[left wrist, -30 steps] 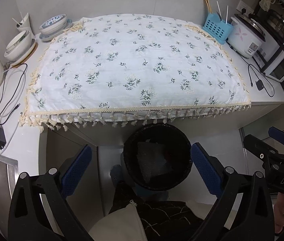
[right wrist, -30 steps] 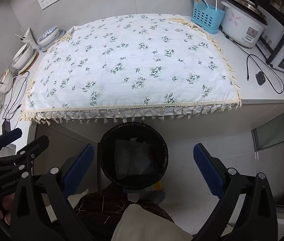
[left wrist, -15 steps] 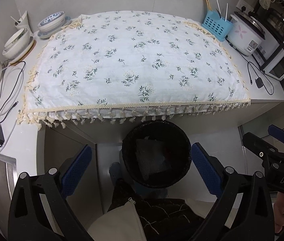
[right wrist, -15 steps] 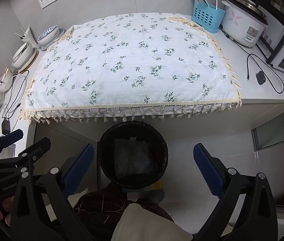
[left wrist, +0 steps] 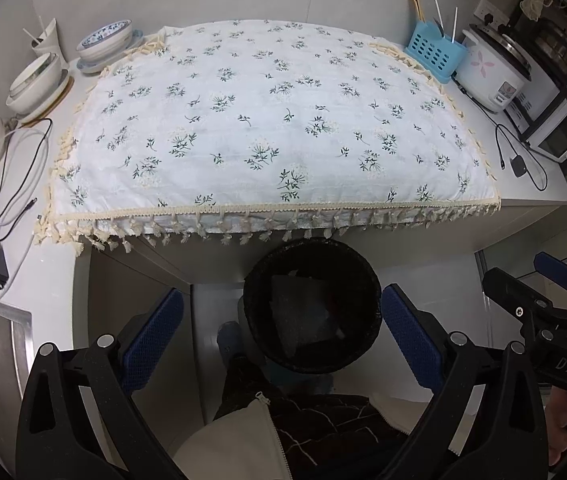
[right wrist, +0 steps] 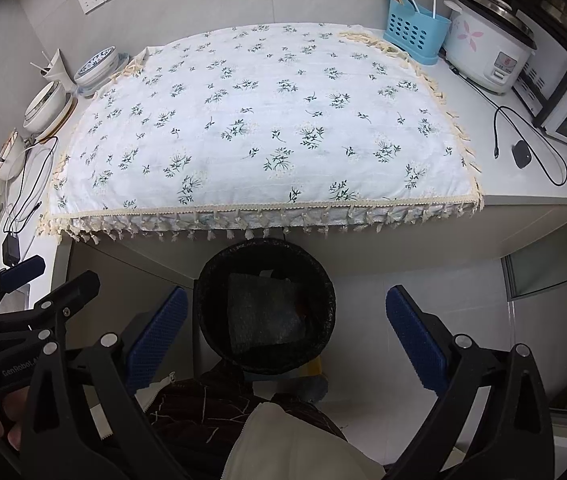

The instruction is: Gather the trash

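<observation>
My left gripper (left wrist: 281, 332) stands with its blue pads (left wrist: 151, 336) spread wide and nothing between them; my right gripper (right wrist: 283, 332) is the same, wide apart and empty. Both are held back from the surface (left wrist: 531, 196), side by side, above the floor.

Straight below and just ahead of both grippers sits the trash bin (left wrist: 363, 280), a round black basket lined with a dark bag, standing on the floor with its far rim tucked under the fringed front edge of the cloth. In the left view it lies between my pads but toward the right one; in the right view it lies toward the left pad. So it sits between my two hands, and I judge neither clearly nearer. Being round, it has no long axis to line up with.

Inside the bin I see a flat, greyish sheet (right wrist: 263, 316), perhaps bubble wrap, lying tilted against the wall, with a small reddish scrap beside it.

Farther out, the floral tablecloth (right wrist: 267, 128) covers most of the surface, and I find no loose trash on it. Bowls (left wrist: 35, 84) and cables (left wrist: 15, 188) crowd the left end; a blue utensil caddy (right wrist: 415, 36) and rice cooker (right wrist: 487, 52) stand at the right.
</observation>
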{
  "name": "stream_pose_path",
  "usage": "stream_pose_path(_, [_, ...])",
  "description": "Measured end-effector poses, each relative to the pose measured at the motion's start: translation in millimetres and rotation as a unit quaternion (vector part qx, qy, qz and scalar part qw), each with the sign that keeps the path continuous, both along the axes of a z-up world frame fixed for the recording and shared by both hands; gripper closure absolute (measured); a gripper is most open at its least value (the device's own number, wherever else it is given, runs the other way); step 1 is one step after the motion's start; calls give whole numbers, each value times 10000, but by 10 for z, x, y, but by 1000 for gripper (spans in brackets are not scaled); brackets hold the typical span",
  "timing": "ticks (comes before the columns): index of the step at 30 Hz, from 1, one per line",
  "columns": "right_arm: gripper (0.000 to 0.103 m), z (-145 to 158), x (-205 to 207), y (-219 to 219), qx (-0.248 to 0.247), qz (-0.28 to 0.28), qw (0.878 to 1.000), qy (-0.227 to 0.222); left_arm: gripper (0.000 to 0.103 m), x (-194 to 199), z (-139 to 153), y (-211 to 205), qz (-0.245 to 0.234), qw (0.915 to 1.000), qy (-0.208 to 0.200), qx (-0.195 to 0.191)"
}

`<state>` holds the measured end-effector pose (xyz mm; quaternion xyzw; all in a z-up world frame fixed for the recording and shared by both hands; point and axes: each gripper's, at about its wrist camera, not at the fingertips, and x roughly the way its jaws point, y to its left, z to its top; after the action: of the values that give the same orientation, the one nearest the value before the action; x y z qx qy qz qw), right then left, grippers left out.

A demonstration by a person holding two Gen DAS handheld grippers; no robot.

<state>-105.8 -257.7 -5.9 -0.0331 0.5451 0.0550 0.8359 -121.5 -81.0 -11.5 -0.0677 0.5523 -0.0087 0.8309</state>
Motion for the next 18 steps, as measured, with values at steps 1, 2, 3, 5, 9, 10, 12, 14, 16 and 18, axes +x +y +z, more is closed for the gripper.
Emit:
stream_pose_path(1, [8, -2, -3, -1, -5, 8, 10000, -1, 6, -2, 1, 2, -2, 10000, 4, 0])
stream_pose_path(2, [8, -3, -3, -2, -13, 7, 10000, -2, 6, -4, 0, -2, 2, 10000, 7, 6])
stream_pose_path(3, [8, -3, -3, -8, -15, 13, 10000, -5, 6, -3, 2, -2, 4, 10000, 10, 7])
stream_pose_path(5, [8, -4, -3, -8, -12, 17, 10000, -2, 6, -3, 2, -2, 22, 10000, 12, 28])
stream_pose_path(9, [8, -13, -3, -18, -15, 52, 10000, 16, 6, -9, -13, -6, 57, 9999, 55, 72])
stream_pose_path(10, [8, -15, -3, -18, -15, 62, 10000, 22, 6, -9, -19, -9, 47, 9999, 70, 77])
stream_pose_path(12, [8, -17, -6, -20, -16, 76, 10000, 23, 6, -10, -19, -13, 53, 9999, 79, 103])
stream_pose_path(14, [8, -18, -10, -12, -16, 72, 10000, 31, 6, -13, -18, -20, 58, 9999, 84, 137])
stream_pose_path(16, [8, -19, -16, -12, -21, 78, 10000, 28, 6, -17, -12, -24, 58, 9999, 67, 143])
stream_pose_path(18, [8, -23, -14, -9, -21, 75, 10000, 27, 6, -17, -7, -31, 44, 9999, 59, 146])
